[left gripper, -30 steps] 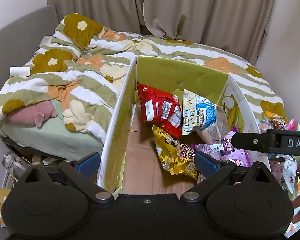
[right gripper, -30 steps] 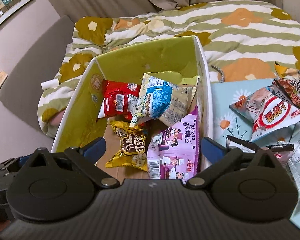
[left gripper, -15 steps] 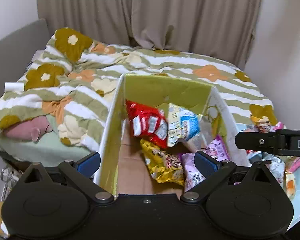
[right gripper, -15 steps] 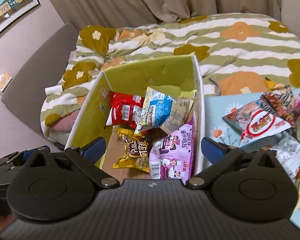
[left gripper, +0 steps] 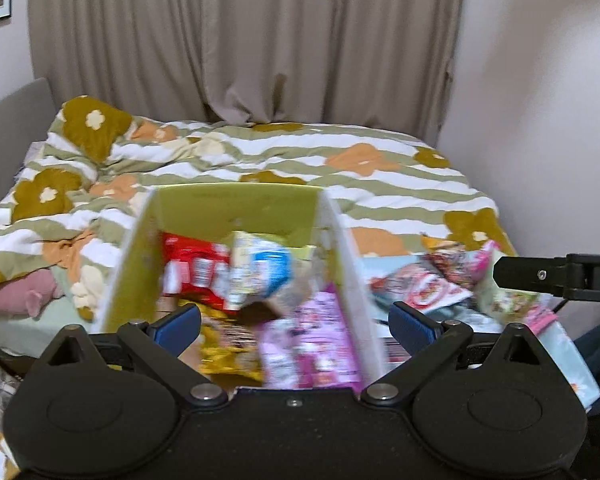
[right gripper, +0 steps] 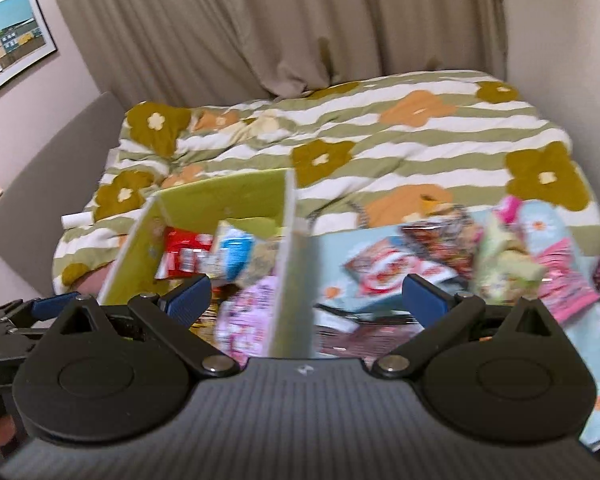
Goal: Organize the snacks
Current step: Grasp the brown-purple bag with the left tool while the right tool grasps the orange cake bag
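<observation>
An open cardboard box [left gripper: 236,208] [right gripper: 220,196] with yellow-green inner walls stands on the bed. Inside lie a red packet [left gripper: 192,268] [right gripper: 182,254], a blue-and-white packet [left gripper: 260,268] [right gripper: 234,256], a yellow packet [left gripper: 224,344] and a pink packet [left gripper: 312,344] [right gripper: 246,320]. Right of the box, several loose snack packets [right gripper: 384,276] [left gripper: 432,292] lie on a light blue cloth [right gripper: 540,224]. My left gripper [left gripper: 294,324] hangs open above the box's near end, holding nothing. My right gripper [right gripper: 306,300] is open over the box's right wall, also holding nothing. Both views are blurred.
A striped floral duvet [left gripper: 260,156] [right gripper: 380,136] covers the bed behind the box. Beige curtains [left gripper: 240,40] hang at the back. A grey headboard [right gripper: 52,164] runs along the left, with a framed picture [right gripper: 8,36] above. The right gripper's body [left gripper: 560,278] shows at the left view's right edge.
Both grippers have pulled back and tilted up from the box, so more curtain and bed show. The right one has also swung right. Both stay open; the packets have not moved.
</observation>
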Motion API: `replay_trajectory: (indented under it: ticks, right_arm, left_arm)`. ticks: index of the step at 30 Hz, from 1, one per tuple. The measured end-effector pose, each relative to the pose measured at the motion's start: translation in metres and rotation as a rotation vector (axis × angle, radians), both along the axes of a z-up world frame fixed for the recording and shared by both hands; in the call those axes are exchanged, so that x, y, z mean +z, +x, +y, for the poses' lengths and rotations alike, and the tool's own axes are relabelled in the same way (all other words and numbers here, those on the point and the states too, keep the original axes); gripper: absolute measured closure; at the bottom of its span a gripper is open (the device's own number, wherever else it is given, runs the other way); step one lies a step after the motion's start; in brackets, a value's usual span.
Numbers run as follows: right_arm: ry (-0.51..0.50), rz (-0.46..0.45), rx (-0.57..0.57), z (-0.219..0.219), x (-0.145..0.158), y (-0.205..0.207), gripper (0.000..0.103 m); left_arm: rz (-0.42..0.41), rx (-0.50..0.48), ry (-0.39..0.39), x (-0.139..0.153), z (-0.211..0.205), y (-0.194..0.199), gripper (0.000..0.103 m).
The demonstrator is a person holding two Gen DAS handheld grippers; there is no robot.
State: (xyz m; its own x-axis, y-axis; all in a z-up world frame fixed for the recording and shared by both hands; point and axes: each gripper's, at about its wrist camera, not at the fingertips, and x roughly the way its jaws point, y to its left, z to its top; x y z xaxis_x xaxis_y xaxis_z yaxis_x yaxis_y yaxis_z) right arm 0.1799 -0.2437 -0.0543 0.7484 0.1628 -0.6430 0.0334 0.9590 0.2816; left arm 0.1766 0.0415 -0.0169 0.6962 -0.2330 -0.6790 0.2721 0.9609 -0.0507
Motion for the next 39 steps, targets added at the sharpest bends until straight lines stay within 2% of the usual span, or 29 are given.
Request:
replay_trajectory:
  ticks: [10, 18, 28, 39]
  right_arm:
    - [-0.016, 0.036, -0.063, -0.103, -0.018, -0.032, 0.0]
    - [0.016, 0.113, -0.059, -0.155, -0.062, -0.034, 0.0]
    - [0.121, 0.203, -0.091, -0.18, -0.124, -0.02, 0.0]
    - [0.188, 0.265, -0.124, -0.178, -0.158, -0.016, 0.0]
  left_arm:
    - [0.011, -0.018, 0.029, -0.021, -0.098, -0.03, 0.001]
    - [0.027, -0.019, 0.099, -0.065, -0.154, -0.038, 0.002]
    - [0.053, 0.017, 0.244, -0.129, -0.185, -0.012, 0.008]
    - [0.121, 0.018, 0.292, -0.156, -0.189, 0.009, 0.009]
